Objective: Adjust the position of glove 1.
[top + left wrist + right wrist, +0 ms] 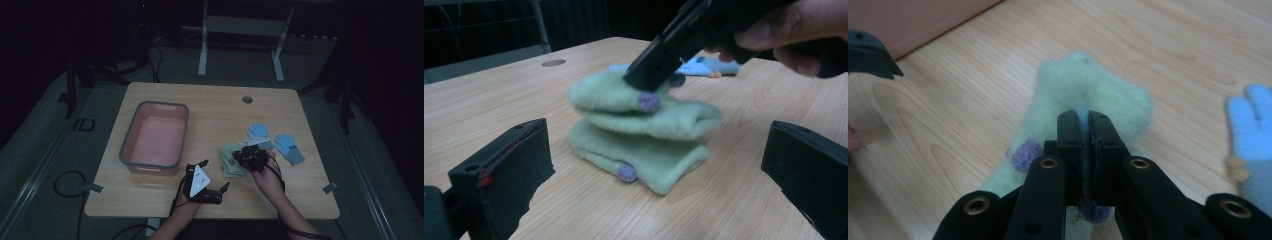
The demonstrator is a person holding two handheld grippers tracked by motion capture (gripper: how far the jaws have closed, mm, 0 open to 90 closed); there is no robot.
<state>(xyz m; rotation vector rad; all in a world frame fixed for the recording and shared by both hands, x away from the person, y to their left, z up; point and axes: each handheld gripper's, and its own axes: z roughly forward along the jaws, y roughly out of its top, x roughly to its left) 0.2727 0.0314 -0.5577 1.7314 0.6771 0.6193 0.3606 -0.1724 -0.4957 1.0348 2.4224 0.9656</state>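
While the right gripper (1082, 120) pinches a fold of the green glove (639, 135) between jaws pressed nearly together — lifting its upper layer off the wooden table (210, 107) — the left gripper (202, 182) rests at six o'clock of the table with jaws spread wide and nothing in them. That glove lies just right of the table's centre, the pink basin (131, 135) at its nine o'clock and two blue gloves (287, 146) at its two o'clock.
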